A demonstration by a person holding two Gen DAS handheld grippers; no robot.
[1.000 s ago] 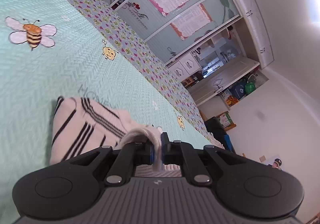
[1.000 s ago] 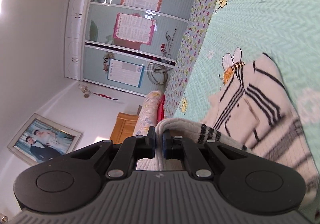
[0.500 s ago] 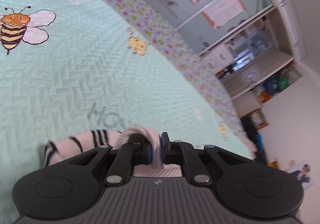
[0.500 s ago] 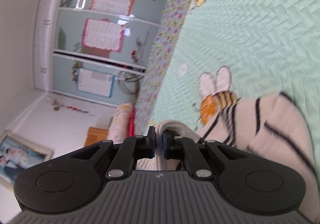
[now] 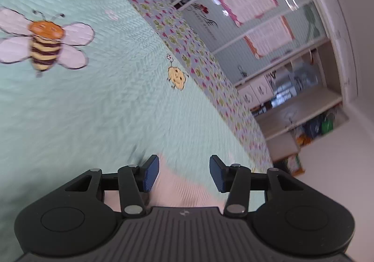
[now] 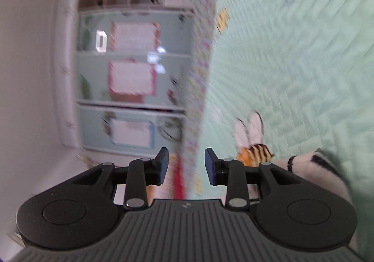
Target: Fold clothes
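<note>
Striped knit garment [image 6: 322, 168], soft, light, limp, lying on the green quilted bedspread [image 5: 93, 110]; left gripper [image 5: 184, 173] and right gripper [image 6: 186, 166] opening, empty; best pinched at edges.

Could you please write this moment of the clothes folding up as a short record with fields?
surface: mint quilted bedspread with bee print
garment: pale striped top, lying on the bedspread
left tool: jaws opening, pale cloth lies between and below them, pads not pressing it
right tool: jaws opening, nothing between them, garment off to its right
background: wardrobe with sliding doors
</note>
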